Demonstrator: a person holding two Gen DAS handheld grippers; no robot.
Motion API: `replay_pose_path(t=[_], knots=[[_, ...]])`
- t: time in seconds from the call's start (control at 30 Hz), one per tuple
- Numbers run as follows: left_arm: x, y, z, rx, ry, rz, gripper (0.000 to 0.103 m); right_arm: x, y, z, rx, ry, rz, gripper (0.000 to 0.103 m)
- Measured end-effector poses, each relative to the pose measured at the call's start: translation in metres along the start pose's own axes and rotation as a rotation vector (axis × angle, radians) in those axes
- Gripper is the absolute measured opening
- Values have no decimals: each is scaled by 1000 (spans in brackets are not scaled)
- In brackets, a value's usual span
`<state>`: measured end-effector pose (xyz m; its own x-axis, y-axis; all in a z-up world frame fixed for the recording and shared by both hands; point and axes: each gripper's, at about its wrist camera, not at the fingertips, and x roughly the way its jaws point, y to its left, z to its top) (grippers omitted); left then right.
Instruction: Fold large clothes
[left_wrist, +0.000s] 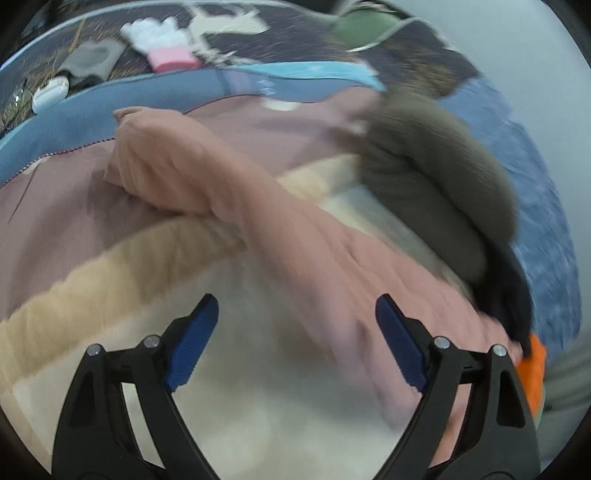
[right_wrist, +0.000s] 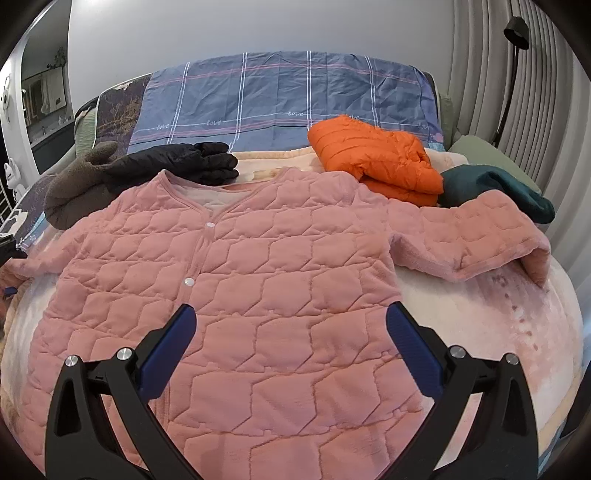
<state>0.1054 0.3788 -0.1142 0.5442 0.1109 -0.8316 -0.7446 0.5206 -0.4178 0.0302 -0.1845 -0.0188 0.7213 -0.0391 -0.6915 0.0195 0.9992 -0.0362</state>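
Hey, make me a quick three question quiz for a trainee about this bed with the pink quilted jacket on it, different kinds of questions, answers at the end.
1. True or false: the pink quilted jacket lies spread front-up with its snaps closed.
2. Multiple choice: what sits just behind the jacket's right-of-frame shoulder in the right wrist view? A) a folded orange puffer jacket B) a laptop C) a pair of shoes
3. Fill in: the left gripper and the right gripper are both ____ and hold nothing.

Key: 1 true; 2 A; 3 open
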Motion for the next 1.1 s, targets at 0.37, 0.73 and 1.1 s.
replay_pose_path(t=[0.37,0.73,1.1], knots=[[-37,-55,22,123,-194,-158,11,7,-28,1,44,-3,-61,102],[-140,-265,-180,959,-193,-602,52,10,-55,-2,99,15,-80,102],[-76,-251,-262,1223,-80,-379,76,31,-64,8,74,117,113,102]])
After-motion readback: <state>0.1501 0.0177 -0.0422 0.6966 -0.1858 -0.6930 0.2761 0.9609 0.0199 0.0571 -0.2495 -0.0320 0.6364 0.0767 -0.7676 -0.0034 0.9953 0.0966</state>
